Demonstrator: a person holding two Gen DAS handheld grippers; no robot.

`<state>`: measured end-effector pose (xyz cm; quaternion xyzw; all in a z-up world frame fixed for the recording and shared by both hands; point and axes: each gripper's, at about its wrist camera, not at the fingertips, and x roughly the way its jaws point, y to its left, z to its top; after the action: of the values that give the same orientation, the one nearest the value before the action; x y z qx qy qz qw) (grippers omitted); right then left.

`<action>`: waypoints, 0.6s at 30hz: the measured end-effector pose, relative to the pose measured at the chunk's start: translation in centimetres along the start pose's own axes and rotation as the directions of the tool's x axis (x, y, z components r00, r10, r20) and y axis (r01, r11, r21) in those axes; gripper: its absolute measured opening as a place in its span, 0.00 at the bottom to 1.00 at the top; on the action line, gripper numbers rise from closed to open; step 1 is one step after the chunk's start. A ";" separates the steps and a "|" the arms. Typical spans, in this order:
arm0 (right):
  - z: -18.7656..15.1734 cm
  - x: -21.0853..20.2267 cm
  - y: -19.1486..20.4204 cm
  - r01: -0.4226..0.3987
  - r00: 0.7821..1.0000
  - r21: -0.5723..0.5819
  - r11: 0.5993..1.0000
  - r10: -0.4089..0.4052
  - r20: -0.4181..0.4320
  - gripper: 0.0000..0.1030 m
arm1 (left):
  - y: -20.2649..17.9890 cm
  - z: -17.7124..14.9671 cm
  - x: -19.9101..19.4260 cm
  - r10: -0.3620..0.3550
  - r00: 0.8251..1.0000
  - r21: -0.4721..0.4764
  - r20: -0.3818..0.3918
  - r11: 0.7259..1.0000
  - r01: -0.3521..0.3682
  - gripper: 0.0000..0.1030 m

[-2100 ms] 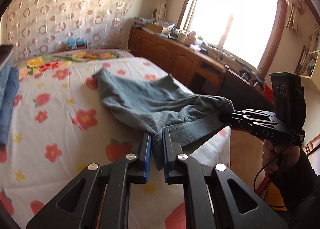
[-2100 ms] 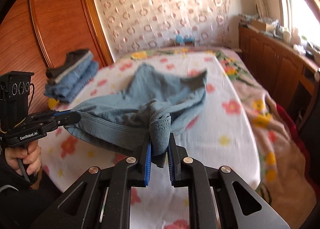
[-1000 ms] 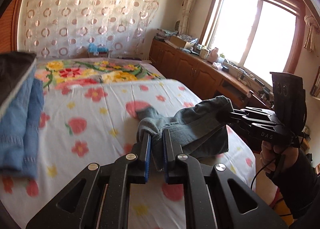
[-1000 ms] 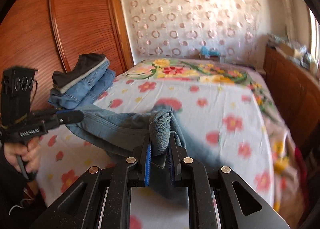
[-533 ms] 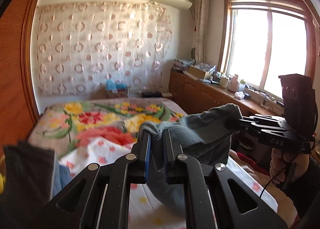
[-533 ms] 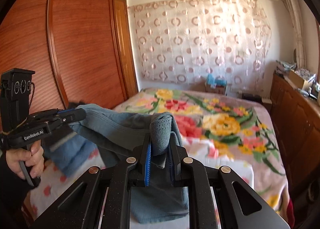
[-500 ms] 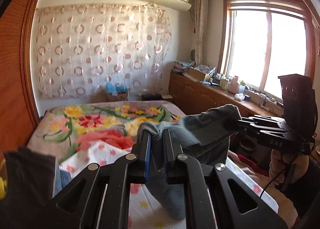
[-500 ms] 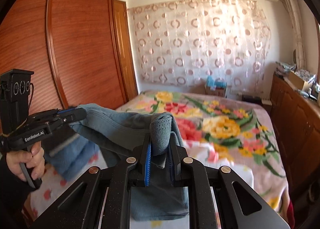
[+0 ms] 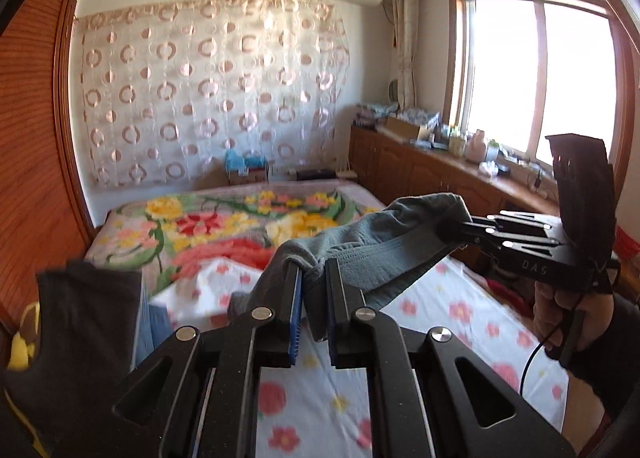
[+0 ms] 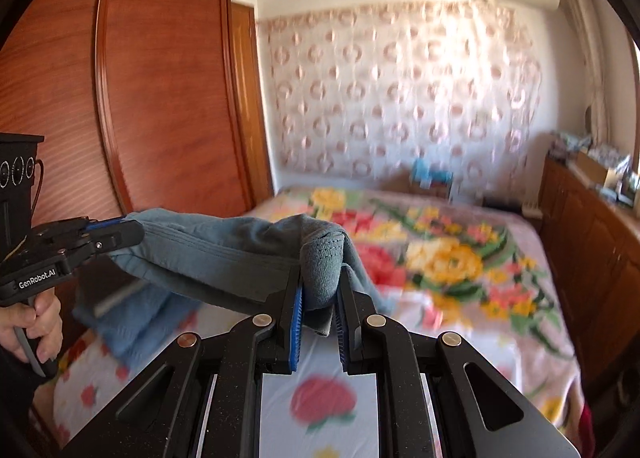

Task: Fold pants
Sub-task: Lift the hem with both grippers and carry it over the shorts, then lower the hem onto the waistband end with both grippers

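Note:
Grey-blue pants [image 9: 372, 254] hang in the air above the bed, held at the waistband by both grippers. My left gripper [image 9: 313, 278] is shut on one end of the waistband; it also shows at the left of the right wrist view [image 10: 128, 232]. My right gripper [image 10: 319, 290] is shut on the other bunched end of the pants [image 10: 224, 254]; it shows at the right of the left wrist view [image 9: 460, 227]. The legs hang below and are mostly hidden behind the gripper bodies.
The bed [image 9: 460, 322] with a flowered sheet lies below. A stack of folded jeans and dark clothes [image 9: 88, 322] sits at its left edge, next to a wooden wardrobe [image 10: 152, 97]. Wooden cabinets [image 9: 420, 173] run under the window on the right.
Both grippers have lifted the pants off the bed and keep rising; the views tilted up from the sheet toward the far wall. Both grips have held throughout.

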<state>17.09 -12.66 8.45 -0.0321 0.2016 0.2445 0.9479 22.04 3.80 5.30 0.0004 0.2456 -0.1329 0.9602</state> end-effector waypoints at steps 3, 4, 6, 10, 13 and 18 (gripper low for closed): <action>-3.0 -0.2 1.2 -0.018 0.997 0.005 1.000 0.018 -0.078 0.14 | -0.7 -3.2 -0.8 -0.013 0.999 -0.012 -0.052 1.000 0.012 0.11; -3.9 -0.4 1.7 -0.025 0.995 0.005 1.000 0.025 -0.097 0.14 | -1.0 -4.0 -1.0 -0.017 0.998 -0.014 -0.064 1.000 0.017 0.11; -5.4 -0.7 2.5 -0.029 0.991 0.003 1.000 0.030 -0.133 0.14 | -1.6 -5.5 -1.6 -0.025 0.996 -0.008 -0.085 1.000 0.025 0.11; -5.7 -1.4 2.8 -0.030 0.981 0.003 1.000 0.030 -0.194 0.14 | -2.6 -8.2 -2.1 -0.046 0.989 -0.002 -0.142 0.999 0.046 0.11; -6.3 -2.4 3.6 -0.031 0.975 0.018 0.999 0.034 -0.219 0.14 | -3.2 -9.8 -2.5 -0.051 0.984 0.006 -0.171 0.999 0.053 0.11; -5.5 -2.9 3.3 -0.034 0.967 0.038 0.999 0.042 -0.253 0.14 | -3.3 -11.9 -3.2 -0.070 0.979 -0.011 -0.192 0.998 0.070 0.11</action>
<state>11.11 -11.95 4.67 -0.0434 0.3258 0.2531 0.9099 12.87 2.22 -3.45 0.0025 0.3375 -0.1654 0.9267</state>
